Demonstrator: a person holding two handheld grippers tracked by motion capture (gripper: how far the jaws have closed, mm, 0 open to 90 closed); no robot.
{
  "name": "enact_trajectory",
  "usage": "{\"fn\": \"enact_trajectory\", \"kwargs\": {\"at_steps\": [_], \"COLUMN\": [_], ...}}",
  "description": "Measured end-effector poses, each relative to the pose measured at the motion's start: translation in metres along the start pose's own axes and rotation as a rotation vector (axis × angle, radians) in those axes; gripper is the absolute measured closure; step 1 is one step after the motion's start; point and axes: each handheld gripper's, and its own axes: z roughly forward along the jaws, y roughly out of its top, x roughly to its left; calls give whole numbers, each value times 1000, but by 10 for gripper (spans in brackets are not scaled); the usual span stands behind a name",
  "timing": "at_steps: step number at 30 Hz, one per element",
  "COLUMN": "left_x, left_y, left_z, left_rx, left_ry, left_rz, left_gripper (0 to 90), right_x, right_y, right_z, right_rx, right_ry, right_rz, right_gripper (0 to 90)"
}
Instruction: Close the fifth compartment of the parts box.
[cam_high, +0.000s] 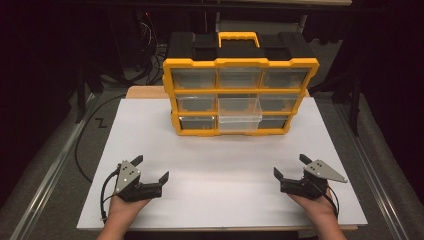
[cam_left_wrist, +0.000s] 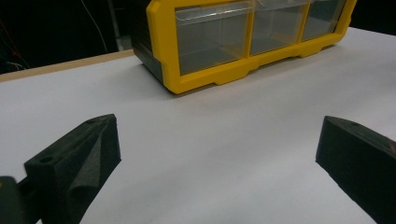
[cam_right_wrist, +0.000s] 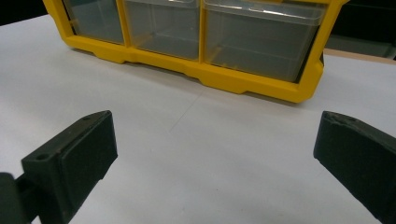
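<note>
Resting wide open and empty, left tongs (cam_high: 152, 168) and right tongs (cam_high: 289, 165) sit well short of the yellow drawer box (cam_high: 240, 95); its middle clear drawer (cam_high: 240, 116) sticks out and a fast reach could bump it

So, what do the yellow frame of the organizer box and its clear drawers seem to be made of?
The yellow frame of the organizer box looks like moulded hard plastic with a matte finish: rounded edges, even colour, soft reflections. The clear drawers seem to be thin transparent plastic, slightly glossy: you see through them and their rims catch light. It could be polystyrene or similar; the look leaves that open.
</note>
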Motion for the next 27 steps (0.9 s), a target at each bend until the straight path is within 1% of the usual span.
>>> {"fn": "enact_trajectory", "kwargs": {"at_steps": [4, 6, 9, 16, 23, 27], "left_x": [1, 2, 2, 4, 4, 4], "left_y": [1, 0, 0, 0, -1, -1], "left_z": [-1, -1, -1, -2, -2, -1], "left_rx": [-13, -14, -15, -22, -19, -19], "left_ry": [6, 14, 17, 22, 25, 20], "left_rz": [-12, -14, -10, -23, -15, -17], "left_gripper": [6, 4, 4, 4, 1, 1], "right_x": [-2, -4, -4, -2, -1, 0], "right_y": [-1, -2, -2, -1, 0, 1], "right_z": [1, 2, 2, 2, 5, 8], "right_rx": [2, 10, 7, 5, 12, 12], "right_ry": [-5, -3, -3, -5, -11, -8], "right_rz": [-3, 8, 13, -4, -13, -25], "right_gripper": [12, 11, 12, 11, 12, 11]}}
